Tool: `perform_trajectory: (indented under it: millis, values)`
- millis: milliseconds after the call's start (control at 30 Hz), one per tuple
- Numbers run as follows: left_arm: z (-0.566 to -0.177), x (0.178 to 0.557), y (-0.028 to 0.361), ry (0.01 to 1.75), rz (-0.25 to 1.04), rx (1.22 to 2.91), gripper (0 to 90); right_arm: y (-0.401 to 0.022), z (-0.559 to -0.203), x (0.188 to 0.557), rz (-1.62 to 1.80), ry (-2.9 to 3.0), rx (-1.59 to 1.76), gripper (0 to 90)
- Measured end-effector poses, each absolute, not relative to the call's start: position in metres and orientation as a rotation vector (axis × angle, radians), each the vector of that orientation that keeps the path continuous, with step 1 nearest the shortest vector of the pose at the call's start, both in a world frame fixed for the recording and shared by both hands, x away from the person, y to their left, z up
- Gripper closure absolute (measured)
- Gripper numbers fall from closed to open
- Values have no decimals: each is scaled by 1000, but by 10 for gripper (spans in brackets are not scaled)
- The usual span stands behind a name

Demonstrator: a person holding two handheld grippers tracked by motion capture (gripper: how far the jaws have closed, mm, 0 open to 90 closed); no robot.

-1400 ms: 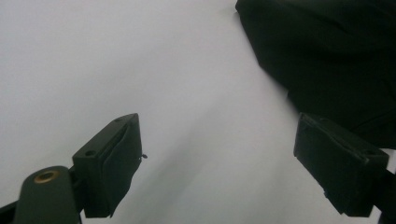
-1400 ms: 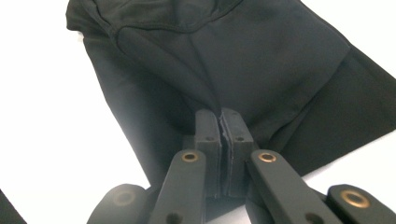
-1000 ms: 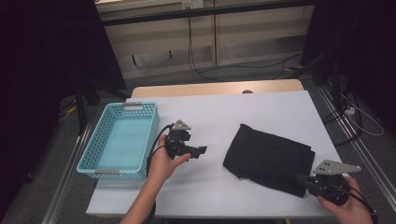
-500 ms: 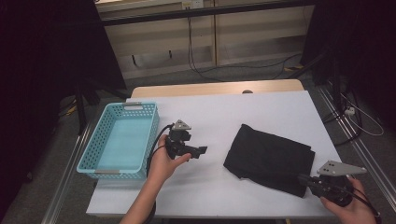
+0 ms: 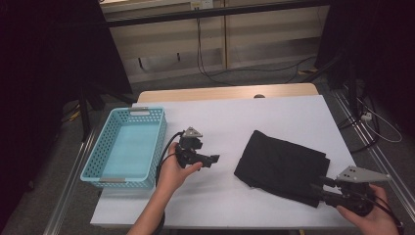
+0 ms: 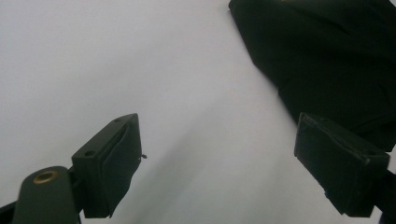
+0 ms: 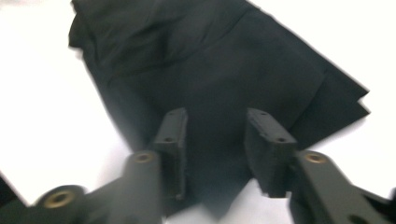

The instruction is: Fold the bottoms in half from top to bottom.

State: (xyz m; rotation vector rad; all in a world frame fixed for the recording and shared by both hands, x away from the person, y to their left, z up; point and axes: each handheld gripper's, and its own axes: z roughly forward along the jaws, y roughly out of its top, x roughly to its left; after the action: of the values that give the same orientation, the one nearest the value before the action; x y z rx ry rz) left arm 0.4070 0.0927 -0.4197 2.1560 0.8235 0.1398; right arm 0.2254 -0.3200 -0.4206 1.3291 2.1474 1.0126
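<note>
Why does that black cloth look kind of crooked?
The folded black cloth lies slantwise on the table, its layers stepped at one corner. Nothing is spilled or damaged, and the blue basket sits straight.

A white-topped table [image 5: 274, 117] stands on grey floor [image 5: 205, 83], cables [image 5: 235, 73] trailing before pale wall panels [image 5: 161, 44].
</note>
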Motion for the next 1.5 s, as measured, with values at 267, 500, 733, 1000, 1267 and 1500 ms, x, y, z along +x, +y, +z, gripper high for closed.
perform_trajectory:
  millis: [267,500,733,1000,1267,1500]
  values:
    - [-423,405,86,818,97,2147,151,-303,-418,258,1008,2101,1341,345]
    - [-429,401,76,821,41,2156,191,-283,-421,293,1008,2106,1333,360]
    - [-435,396,65,819,-25,2150,272,-273,-424,312,1015,2090,1341,315]
    - [-446,389,47,801,-76,2175,324,-278,-429,310,1010,2072,1357,269]
    - [-454,384,34,778,-82,2204,423,-284,-428,305,1021,2045,1377,251]
    - [-454,378,33,780,-102,2204,579,-287,-430,301,1000,2036,1372,237]
